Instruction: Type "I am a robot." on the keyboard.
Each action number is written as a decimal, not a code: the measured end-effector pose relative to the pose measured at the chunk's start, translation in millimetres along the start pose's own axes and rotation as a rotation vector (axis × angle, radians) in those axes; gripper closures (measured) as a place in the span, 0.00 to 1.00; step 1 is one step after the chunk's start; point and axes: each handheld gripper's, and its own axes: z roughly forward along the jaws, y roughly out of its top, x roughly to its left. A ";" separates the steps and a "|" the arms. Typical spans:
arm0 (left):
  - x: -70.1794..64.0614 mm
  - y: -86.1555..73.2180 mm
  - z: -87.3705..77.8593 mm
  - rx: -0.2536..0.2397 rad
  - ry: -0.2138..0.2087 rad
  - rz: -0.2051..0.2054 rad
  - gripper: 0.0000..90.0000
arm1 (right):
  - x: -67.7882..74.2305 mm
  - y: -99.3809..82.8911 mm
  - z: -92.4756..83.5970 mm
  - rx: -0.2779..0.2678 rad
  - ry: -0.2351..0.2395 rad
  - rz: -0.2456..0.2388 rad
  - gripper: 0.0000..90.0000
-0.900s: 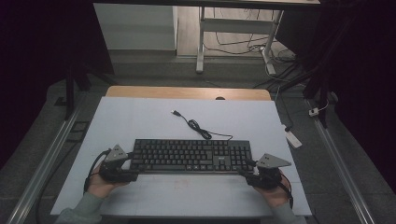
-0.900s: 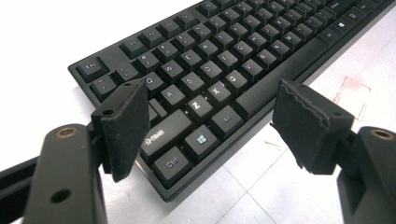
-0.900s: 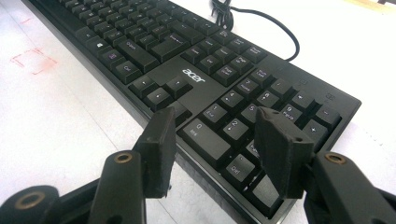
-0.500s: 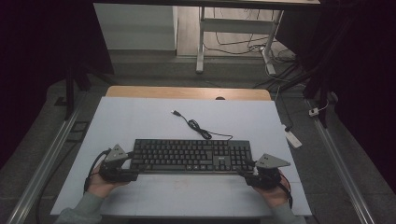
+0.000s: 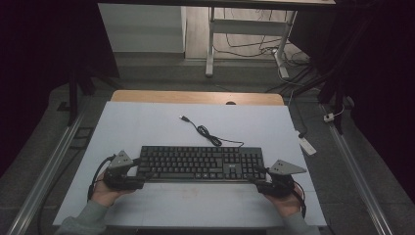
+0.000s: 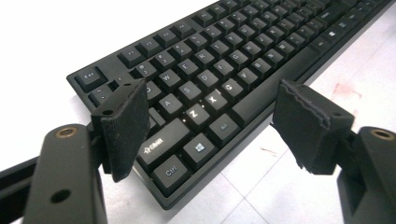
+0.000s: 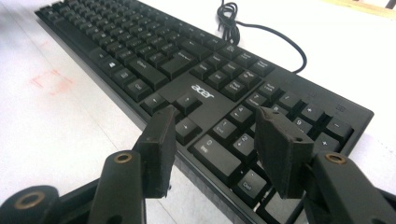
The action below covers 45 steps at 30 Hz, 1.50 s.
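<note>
At the near edge of the white desk [image 5: 161,122] in the high view, two hands come in from the bottom: the left hand [image 5: 103,192] at about 7 o'clock of the desk and the right hand [image 5: 286,201] at about 5 o'clock. Each holds a gripper at one end of the black keyboard [image 5: 200,164], which lies flat and square to the near edge, in the near half of the desk.

The left gripper [image 5: 132,169] stands at the keyboard's left end. In the left gripper view its jaws are released, set wide apart over the near left corner of the keyboard (the Ctrl and Windows keys lie between them), and neither pad presses on it.

The right gripper [image 5: 262,177] stands at the right end. In the right gripper view its jaws straddle the near right corner, by the arrow keys and number pad, also spread with a gap on each side.

Farther off, the keyboard's cable [image 5: 208,135] runs from its back edge toward 12 o'clock, coils once, and ends in a plug [image 5: 183,118] lying loose on the desk.
</note>
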 end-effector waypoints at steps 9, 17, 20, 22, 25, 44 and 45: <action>-0.9 6.0 3.0 -0.002 -0.023 -0.023 0.32 | 3.0 4.4 4.2 -0.014 0.005 0.015 0.54; -1.2 9.9 6.3 0.001 -0.031 -0.033 0.39 | 8.6 13.1 9.5 -0.008 0.001 0.019 0.57; -0.3 10.3 4.9 -0.004 -0.033 -0.040 0.41 | 11.6 16.7 11.7 -0.014 0.014 0.019 0.60; 0.2 9.7 3.8 -0.003 -0.031 -0.042 0.42 | 13.4 19.3 13.8 -0.015 0.022 0.014 0.63; 0.8 9.5 2.5 -0.005 -0.025 -0.045 0.44 | 15.8 24.8 18.1 -0.016 0.026 0.012 0.70; -0.1 9.2 0.7 -0.013 -0.014 -0.039 0.69 | 37.7 51.8 50.6 0.008 0.098 -0.029 0.99; -0.2 9.1 1.1 -0.011 -0.013 -0.039 0.69 | 37.7 51.8 50.6 0.008 0.098 -0.029 0.99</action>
